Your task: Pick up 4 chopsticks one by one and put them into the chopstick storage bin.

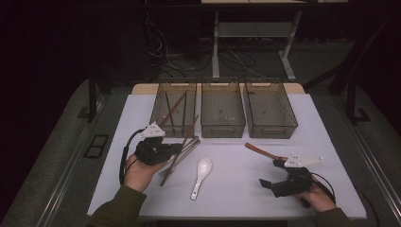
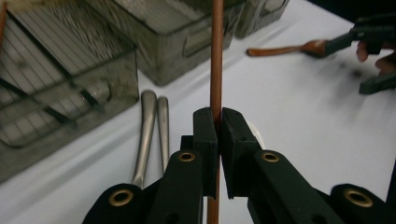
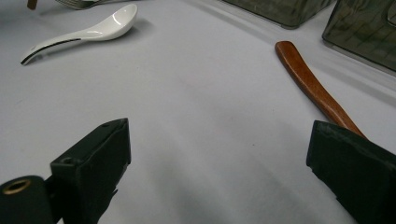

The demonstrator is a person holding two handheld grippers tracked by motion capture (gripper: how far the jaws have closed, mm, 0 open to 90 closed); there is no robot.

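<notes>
While the high view looks down on the white table [image 1: 236, 189], the left gripper [image 1: 177, 149] has its jaws clenched on a brown chopstick [image 1: 182, 147] whose long axis runs on a slant, its far end pointing up toward the left-hand bin [image 1: 174, 109] and its near end down toward the table's front edge. Metal cutlery [image 1: 187, 150] lies just beside it, a white spoon [image 1: 201, 177] rests nearby with its bowl toward the bins, and a wooden spoon [image 1: 262, 151] lies by the right gripper [image 1: 269, 172], whose jaws stand released. Three see-through bins sit in a row at the far side; another chopstick [image 1: 171, 111] leans inside the left one. Beyond the table the room is dark, with grey floor, cables and the legs of a white desk [image 1: 283, 52].

Seen from the left gripper view, the chopstick [image 2: 216, 56] stands upright in the frame, pinched between the two black pads [image 2: 206, 135] and running on past them above and below. Two metal handles [image 2: 149, 126] lie on the white surface beside the left bin [image 2: 60, 84].

From the right gripper view, the pads [image 3: 100, 154] are wide apart over bare white tabletop with nothing between them; the wooden spoon's handle [image 3: 308, 81] slants away beside the right pad, and the white spoon [image 3: 88, 30] lies farther off.
</notes>
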